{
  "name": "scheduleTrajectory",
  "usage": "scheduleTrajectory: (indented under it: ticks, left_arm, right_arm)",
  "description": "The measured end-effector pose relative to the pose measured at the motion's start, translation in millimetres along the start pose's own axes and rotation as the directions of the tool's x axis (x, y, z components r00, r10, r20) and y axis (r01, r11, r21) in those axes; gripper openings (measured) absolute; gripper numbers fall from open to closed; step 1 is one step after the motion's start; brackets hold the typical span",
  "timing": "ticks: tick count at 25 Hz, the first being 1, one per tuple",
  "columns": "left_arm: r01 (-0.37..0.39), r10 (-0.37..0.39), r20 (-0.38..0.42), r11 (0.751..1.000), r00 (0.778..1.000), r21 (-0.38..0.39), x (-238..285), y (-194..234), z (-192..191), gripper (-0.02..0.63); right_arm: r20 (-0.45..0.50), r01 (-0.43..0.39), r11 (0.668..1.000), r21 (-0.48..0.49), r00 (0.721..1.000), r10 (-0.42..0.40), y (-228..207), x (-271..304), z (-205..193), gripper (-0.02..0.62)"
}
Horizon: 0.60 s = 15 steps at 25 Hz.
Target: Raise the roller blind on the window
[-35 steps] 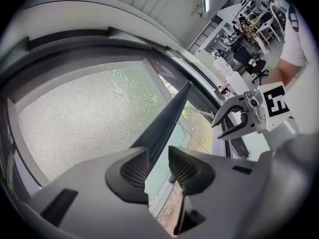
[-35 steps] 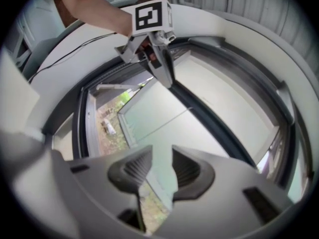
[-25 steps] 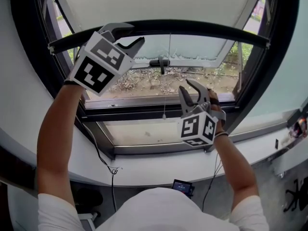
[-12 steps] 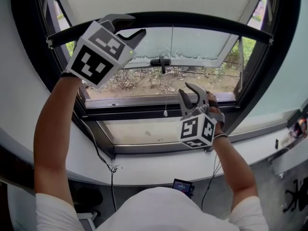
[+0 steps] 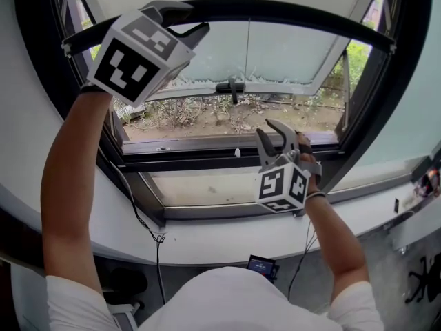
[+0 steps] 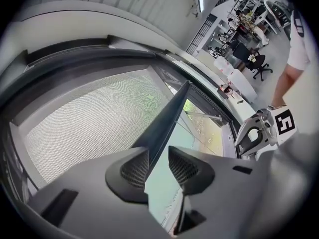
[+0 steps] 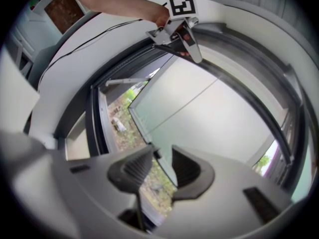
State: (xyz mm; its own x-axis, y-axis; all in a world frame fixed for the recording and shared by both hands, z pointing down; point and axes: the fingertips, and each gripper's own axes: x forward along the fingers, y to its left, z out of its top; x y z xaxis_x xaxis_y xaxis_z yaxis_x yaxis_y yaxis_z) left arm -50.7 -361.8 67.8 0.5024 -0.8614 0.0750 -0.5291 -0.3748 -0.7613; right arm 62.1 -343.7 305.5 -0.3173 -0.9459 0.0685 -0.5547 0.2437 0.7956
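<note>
Your left gripper (image 5: 196, 17) reaches level to the roller blind's bottom bar (image 5: 296, 16). The bar sits high in the window frame (image 5: 227, 163), its long axis running left to right across the glass. The 2 jaws stand spread around the bar near its left end, 1 pad touching it and a sliver of light at the other. The pull cord (image 5: 243, 95) hangs straight down from the bar. Your right gripper (image 5: 264, 125) hovers lower, just right of the cord's end, jaws apart, holding nothing.
</note>
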Motion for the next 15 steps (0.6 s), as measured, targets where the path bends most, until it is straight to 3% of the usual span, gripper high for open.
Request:
scheduleTrajectory:
  ticks: [7,12,15]
  left_arm:
    - [-0.009,0.009,0.003,1.0,1.0,0.009,-2,6,6,0.133]
    - [-0.039,0.038,0.015,0.999,0.999,0.036,-4,19,18,0.133]
    - [-0.044,0.043,0.017,0.998,0.999,0.039,-3,21,20,0.133]
  right_arm:
    - [-0.009,-0.056,0.998,-0.007,0.998,0.056,18,3,-3,0.132]
    - [-0.045,-0.152,0.988,-0.019,0.988,0.151,43,9,-11,0.132]
    - [-0.053,-0.214,0.976,0.026,0.975,0.215,60,13,-15,0.132]
